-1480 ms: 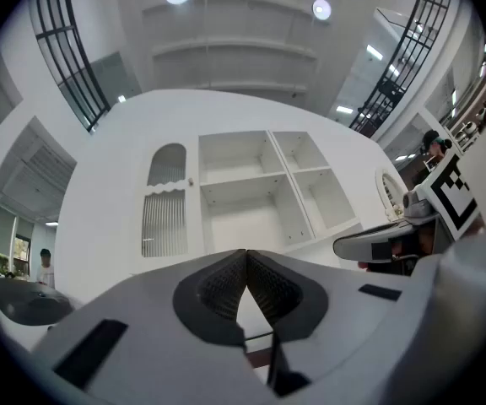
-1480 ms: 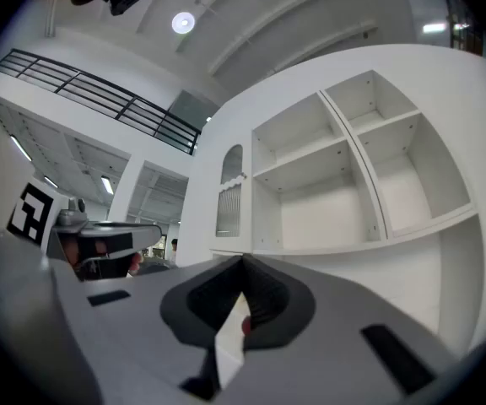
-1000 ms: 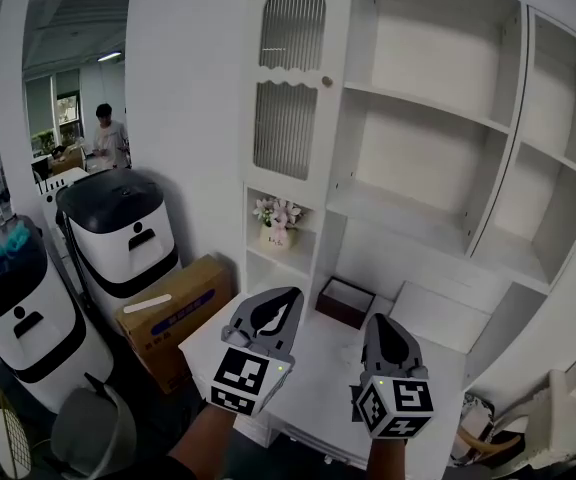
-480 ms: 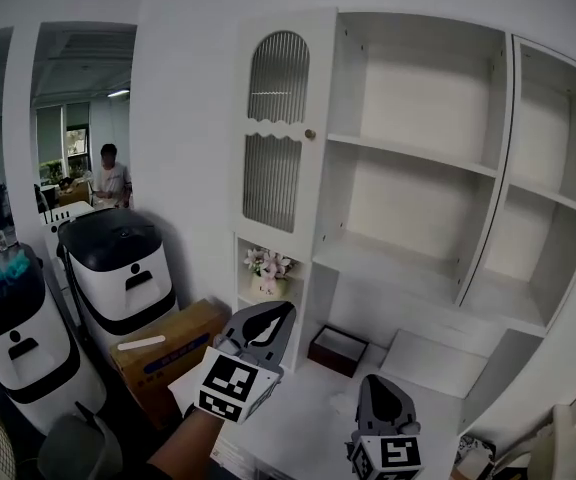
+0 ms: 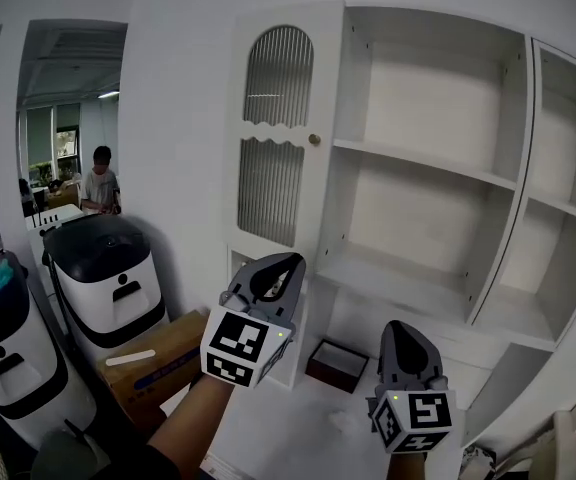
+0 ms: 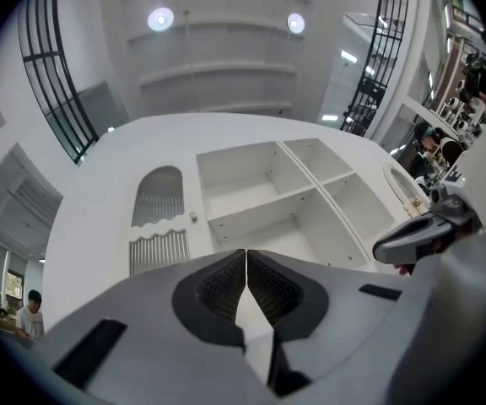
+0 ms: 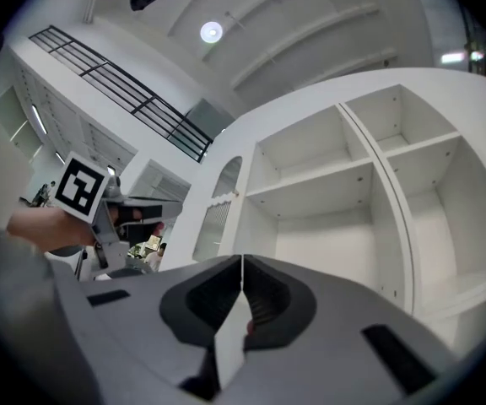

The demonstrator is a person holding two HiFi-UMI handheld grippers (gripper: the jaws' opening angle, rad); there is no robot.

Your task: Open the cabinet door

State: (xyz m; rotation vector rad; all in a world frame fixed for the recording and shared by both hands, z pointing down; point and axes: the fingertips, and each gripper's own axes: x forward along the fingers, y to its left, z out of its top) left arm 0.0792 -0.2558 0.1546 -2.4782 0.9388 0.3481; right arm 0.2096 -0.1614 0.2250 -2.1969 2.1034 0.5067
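The cabinet door (image 5: 280, 128) is white, tall and narrow, with an arched ribbed pane above a second ribbed pane, and stands closed at the left of the shelf unit. Its small brass knob (image 5: 314, 139) sits on the right edge at mid height. My left gripper (image 5: 284, 265) is shut and empty, raised in front of the door's lower part, below the knob and apart from it. My right gripper (image 5: 401, 331) is lower and to the right, shut and empty. In the left gripper view the door (image 6: 160, 218) and knob (image 6: 193, 218) lie above the gripper (image 6: 245, 254).
Open white shelves (image 5: 428, 158) fill the unit right of the door. A dark small box (image 5: 338, 365) rests on the white desk (image 5: 298, 418). A cardboard box (image 5: 158, 353) and white-and-black machines (image 5: 108, 268) stand at the left, with a person (image 5: 98, 178) far behind.
Both grippers have risen. The left one has climbed more and moved closer to the door, now covering the flower pot in the nook below it.
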